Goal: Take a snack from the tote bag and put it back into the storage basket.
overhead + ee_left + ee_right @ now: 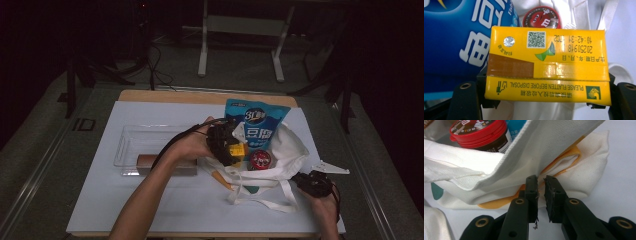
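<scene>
Two items sit in my white canvas tote bag (280, 150): a blue printed snack pouch (256, 127) and a red-lidded round jar (260, 159). Left of the bag, a clear plastic tray (131, 137) holds a brown rectangular block (150, 160), partly hidden by my forearm. My left gripper (231, 146) clamps a yellow drink carton (547, 66) above the bag opening. My right gripper (541, 185) pinches the bag's hem, jaws nearly closed.

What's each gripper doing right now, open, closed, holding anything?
Left gripper: closed on the yellow carton, above the white bag.
Right gripper: closed, pinching the white bag's edge.
</scene>
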### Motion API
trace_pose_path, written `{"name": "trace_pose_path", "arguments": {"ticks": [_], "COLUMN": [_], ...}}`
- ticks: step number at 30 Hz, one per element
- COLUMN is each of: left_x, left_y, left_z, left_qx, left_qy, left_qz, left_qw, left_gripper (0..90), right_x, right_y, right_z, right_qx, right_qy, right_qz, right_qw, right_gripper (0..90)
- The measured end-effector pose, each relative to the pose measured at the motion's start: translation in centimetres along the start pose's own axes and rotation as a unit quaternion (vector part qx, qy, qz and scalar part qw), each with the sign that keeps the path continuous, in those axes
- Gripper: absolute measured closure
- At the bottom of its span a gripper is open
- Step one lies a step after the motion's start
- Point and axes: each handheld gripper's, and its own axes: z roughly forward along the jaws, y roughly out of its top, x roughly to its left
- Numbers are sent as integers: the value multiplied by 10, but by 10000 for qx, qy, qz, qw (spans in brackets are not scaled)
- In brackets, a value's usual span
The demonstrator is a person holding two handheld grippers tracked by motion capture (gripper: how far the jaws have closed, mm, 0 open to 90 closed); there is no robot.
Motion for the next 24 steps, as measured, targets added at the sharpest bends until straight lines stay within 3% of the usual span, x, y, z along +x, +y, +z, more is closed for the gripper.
{"name": "trace_pose_path", "arguments": {"ticks": [24], "left_x": [4], "left_y": [-25], "left_z": [-38], "left_qx": [-110], "left_qy": [-23], "left_qz": [-48], "left_qw": [9999], "left_gripper": [282], "right_x": [0], "right_y": [0], "right_z": [0], "right_qx": [14], "right_qy": [4], "right_qz": [19], "right_qw": [10000], "right_gripper": [806]}}
